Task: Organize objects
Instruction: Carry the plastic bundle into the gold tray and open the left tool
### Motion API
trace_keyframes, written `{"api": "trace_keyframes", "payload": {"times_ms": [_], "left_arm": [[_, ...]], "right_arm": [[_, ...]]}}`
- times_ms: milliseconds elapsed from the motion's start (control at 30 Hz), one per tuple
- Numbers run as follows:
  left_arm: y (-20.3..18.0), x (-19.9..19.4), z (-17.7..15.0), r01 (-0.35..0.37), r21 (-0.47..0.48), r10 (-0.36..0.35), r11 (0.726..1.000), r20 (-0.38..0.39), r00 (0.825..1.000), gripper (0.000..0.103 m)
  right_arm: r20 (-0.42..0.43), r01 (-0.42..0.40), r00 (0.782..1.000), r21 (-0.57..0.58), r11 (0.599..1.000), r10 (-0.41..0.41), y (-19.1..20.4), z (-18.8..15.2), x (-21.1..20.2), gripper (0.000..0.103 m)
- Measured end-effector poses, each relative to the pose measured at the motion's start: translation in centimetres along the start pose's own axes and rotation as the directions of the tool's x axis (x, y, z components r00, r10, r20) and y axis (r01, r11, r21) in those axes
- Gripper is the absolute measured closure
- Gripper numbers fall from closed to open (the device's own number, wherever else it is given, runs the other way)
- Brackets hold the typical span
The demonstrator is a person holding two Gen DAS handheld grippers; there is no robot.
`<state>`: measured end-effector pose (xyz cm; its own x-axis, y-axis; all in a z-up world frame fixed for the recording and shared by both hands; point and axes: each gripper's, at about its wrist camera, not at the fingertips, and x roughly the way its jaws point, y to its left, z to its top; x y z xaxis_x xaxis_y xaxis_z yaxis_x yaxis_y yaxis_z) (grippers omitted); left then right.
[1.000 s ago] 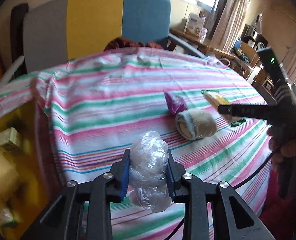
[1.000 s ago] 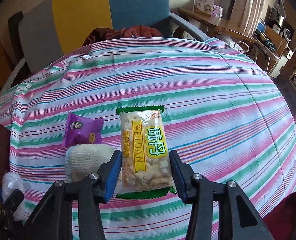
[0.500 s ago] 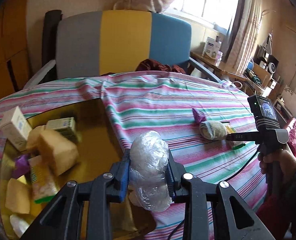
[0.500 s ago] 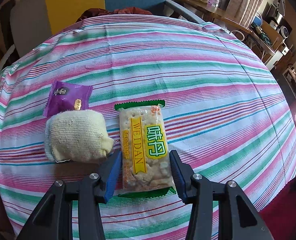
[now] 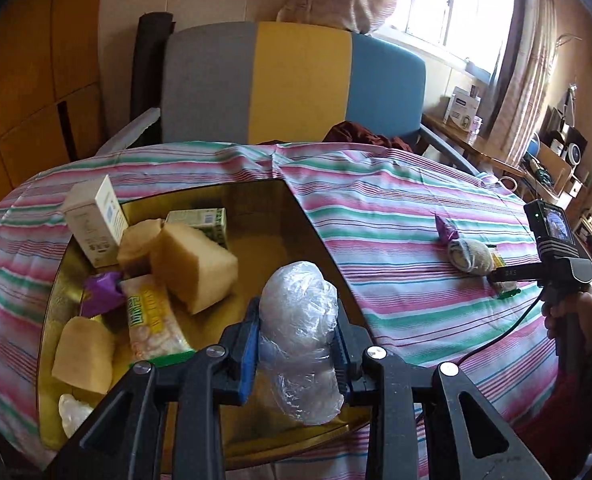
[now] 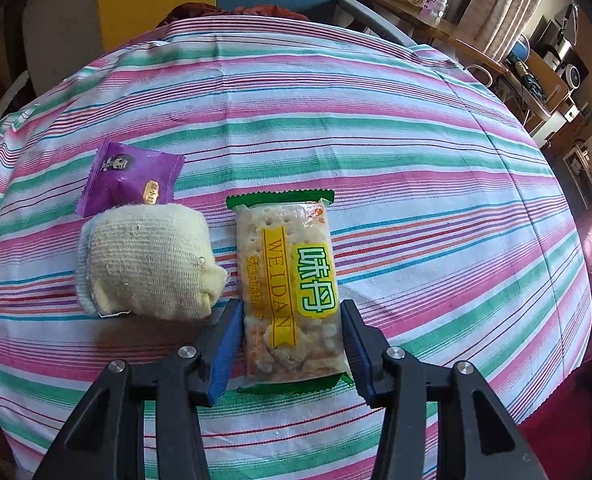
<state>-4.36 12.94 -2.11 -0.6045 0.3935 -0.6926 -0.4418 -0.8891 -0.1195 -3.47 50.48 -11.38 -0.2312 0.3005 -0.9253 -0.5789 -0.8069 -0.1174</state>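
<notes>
My left gripper (image 5: 298, 312) is shut on a crumpled clear plastic bag (image 5: 300, 344) and hangs over the near right part of a golden tray (image 5: 255, 216). In the right wrist view, my right gripper (image 6: 290, 306) points steeply down at the striped cloth, its pads against both long edges of a WEIDAN cracker packet (image 6: 287, 264). Just left of that packet lie a rolled cream sock (image 6: 143, 264) and a purple sachet (image 6: 129, 178). The left wrist view shows the right gripper (image 5: 496, 274) far right, beside the sock (image 5: 470, 256).
The tray holds a white box (image 5: 95, 216), a green box (image 5: 199, 220), yellow sponge blocks (image 5: 193, 268), a second cracker packet (image 5: 151, 320) and a purple sachet (image 5: 101, 292). A grey, yellow and blue chair (image 5: 296, 80) stands behind the table. A hand (image 5: 572, 316) grips the right tool.
My left gripper has swung left with the bag, from over the striped cloth to over the tray. The right gripper sank and tipped down; the packet kept its place between the jaws.
</notes>
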Motion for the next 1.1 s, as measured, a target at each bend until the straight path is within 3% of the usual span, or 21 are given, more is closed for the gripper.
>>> {"api": "trace_keyframes", "payload": {"times_ms": [167, 700, 967, 1100], "left_arm": [[1.5, -0.1, -0.6, -0.012, -0.020, 0.012, 1.000, -0.008, 1.000, 0.071], [10.0, -2.2, -3.3, -0.106, -0.166, 0.101, 0.980, -0.042, 0.994, 0.071], [10.2, -1.2, -4.3, -0.088, -0.171, 0.074, 0.981, -0.085, 0.994, 0.071], [9.9, 0.3, -4.3, -0.120, -0.140, 0.103, 0.983, -0.119, 0.987, 0.068]], "right_arm": [[-0.023, -0.045, 0.999, 0.041, 0.998, 0.046, -0.8, -0.1, 0.4, 0.055], [-0.012, -0.023, 1.000, -0.011, 1.000, 0.022, -0.6, 0.0, 0.2, 0.055], [-0.008, -0.012, 1.000, -0.026, 1.000, 0.012, -0.2, 0.0, 0.2, 0.056], [-0.006, -0.009, 1.000, -0.032, 0.999, 0.009, 0.0, 0.0, 0.1, 0.056]]}}
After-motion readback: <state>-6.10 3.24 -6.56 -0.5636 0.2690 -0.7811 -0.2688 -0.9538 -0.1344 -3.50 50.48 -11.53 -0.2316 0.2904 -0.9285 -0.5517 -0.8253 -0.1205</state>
